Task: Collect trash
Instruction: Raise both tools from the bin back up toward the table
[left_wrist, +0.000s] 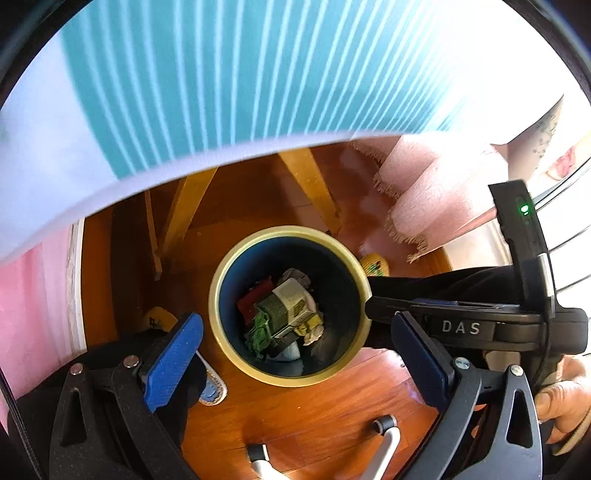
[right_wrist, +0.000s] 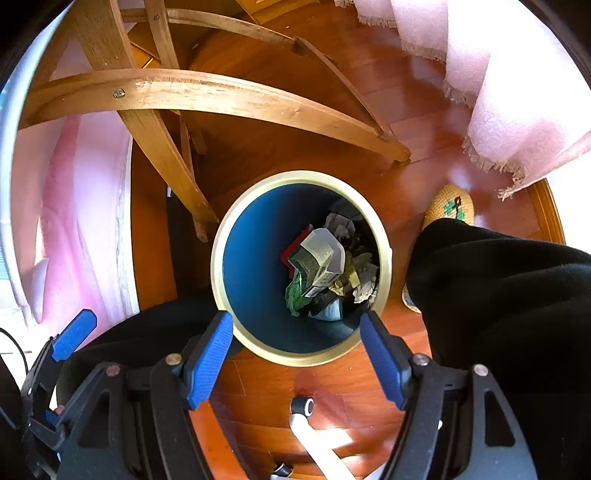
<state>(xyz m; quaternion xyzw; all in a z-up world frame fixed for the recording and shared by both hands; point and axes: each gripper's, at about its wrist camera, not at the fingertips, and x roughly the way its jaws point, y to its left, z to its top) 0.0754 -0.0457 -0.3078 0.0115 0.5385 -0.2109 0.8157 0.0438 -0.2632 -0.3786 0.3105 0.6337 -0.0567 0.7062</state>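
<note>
Bin (right_wrist: 255, 258) mouth unobstructed; wooden legs (right_wrist: 166, 155) crowd behind

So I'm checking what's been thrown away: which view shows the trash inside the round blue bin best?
The right wrist view: the crumpled paper and cartons appear larger and brightly lit. The left wrist view shows the same pile, smaller and darker.
</note>
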